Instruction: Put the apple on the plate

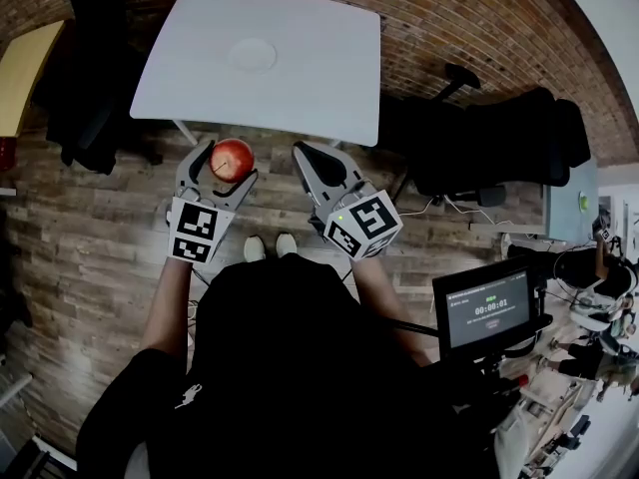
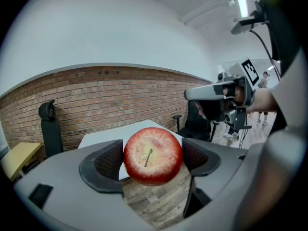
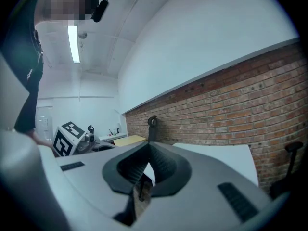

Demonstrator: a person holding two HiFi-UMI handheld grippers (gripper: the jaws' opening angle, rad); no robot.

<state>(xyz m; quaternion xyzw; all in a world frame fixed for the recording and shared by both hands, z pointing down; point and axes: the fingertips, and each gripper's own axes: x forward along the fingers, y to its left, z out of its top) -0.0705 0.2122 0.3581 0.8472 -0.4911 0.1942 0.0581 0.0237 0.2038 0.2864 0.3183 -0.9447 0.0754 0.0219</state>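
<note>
Head view showed the left gripper (image 1: 226, 168) clamped on the apple (image 1: 233, 156), held short of the table (image 1: 329, 88), while the right gripper (image 1: 305, 156) had its jaws together and empty; the likely next move was a reach forward to the plate (image 1: 253, 55).

White counter (image 1: 300, 78) at twelve o'clock, in front of the brick wall (image 1: 449, 18). Black office chair (image 1: 499, 143) parked at two o'clock, just off the counter's corner. Small screen (image 1: 487, 310) with a green readout at four. Yellow tabletop (image 1: 22, 68) at ten. Wood-plank floor (image 1: 90, 267) underneath.
</note>
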